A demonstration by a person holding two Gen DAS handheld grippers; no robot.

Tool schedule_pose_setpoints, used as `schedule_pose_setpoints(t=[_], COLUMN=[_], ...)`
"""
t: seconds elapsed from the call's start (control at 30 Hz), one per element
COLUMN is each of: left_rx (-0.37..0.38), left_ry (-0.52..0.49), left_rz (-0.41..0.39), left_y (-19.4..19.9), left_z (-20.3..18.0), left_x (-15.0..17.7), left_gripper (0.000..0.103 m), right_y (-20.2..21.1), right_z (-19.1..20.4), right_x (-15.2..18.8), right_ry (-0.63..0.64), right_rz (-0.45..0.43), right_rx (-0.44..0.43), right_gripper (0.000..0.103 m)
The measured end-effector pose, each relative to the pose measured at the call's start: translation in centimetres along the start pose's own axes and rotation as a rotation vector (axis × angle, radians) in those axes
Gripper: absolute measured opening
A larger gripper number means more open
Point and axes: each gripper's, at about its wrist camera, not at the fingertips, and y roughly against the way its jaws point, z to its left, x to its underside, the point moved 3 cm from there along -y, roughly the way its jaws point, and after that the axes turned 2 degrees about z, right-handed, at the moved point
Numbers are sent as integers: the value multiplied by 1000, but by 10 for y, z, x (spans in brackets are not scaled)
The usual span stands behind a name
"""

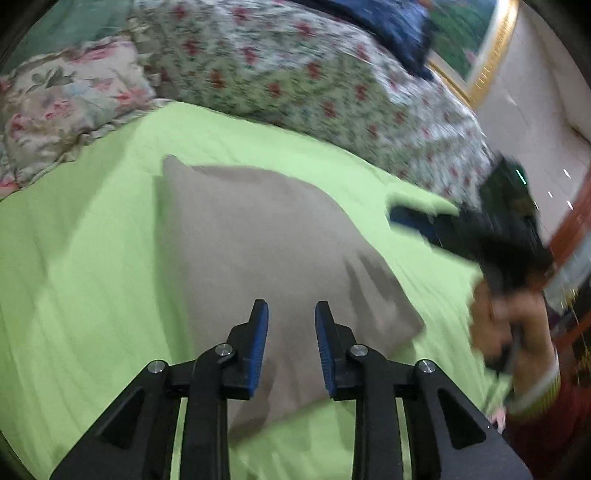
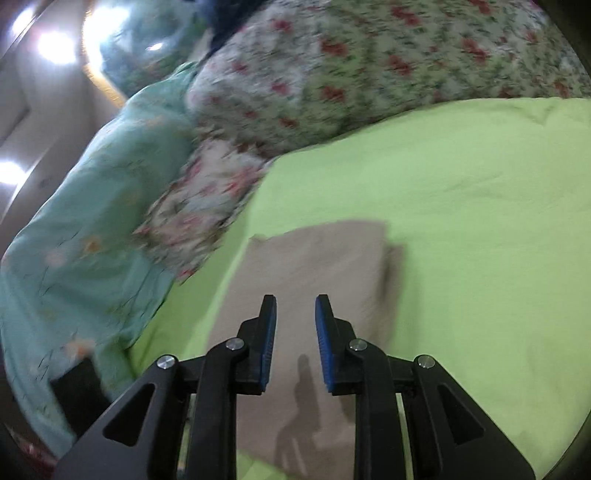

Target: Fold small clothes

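Folded beige cloth (image 2: 314,280) lies lengthwise away from the camera.

You see a lime-green bed sheet (image 1: 92,258) spread across the bed, lightly creased. Behind it lies a bulky quilt with small red flowers (image 1: 295,85). Left of the quilt in your left view sits a frilled pillow with large pink blooms (image 1: 62,103). Your right view shows a pale teal blanket with faint orange flowers (image 2: 96,229) bunched beside that pillow. A dark blue cloth (image 1: 391,26) rests atop the quilt. A gold-framed picture (image 1: 476,48) stands behind, blurred.
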Motion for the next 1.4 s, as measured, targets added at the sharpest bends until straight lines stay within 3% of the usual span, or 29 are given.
schedule_pose_setpoints(t=[0.13, 0.23, 0.37, 0.57, 0.7, 0.77, 0.87, 0.93, 1.0, 1.2, 1.4], left_rx=[-36, -38, -47, -59, -1, -17, -42, -15, -30, -123, -172], left_ry=[51, 69, 72, 20, -18, -20, 32, 76, 81, 40, 33], left_rz=[94, 115, 123, 100, 91, 128, 183, 155, 164, 177, 201], left_y=[-36, -53, -56, -18, 9, 5, -11, -7, -7, -8, 1], left_z=[24, 36, 40, 19, 5, 6, 22, 26, 25, 11, 5], left_x=[-6, -3, -3, 14, 45, 64, 87, 90, 89, 89, 98], left_gripper=[16, 11, 9, 8, 8, 13, 11, 11, 11, 11, 18], right_y=[-34, -60, -63, -35, -2, 2, -8, -7, -5, -3, 9], right_z=[-6, -32, -41, -22, -2, -3, -27, -42, -46, -42, -41], right_x=[21, 34, 28, 38, 65, 79, 110, 121, 120, 124, 131], right_ry=[33, 23, 3, 44, 105, 120, 108, 57, 26, 68, 66], right_rz=[84, 146, 131, 95, 65, 76, 156, 127, 116, 118, 123], right_rx=[169, 223, 224, 196, 120, 133, 231, 174, 154, 200, 215], right_gripper=[24, 15, 7, 12, 12, 13, 14, 14, 14, 14, 14])
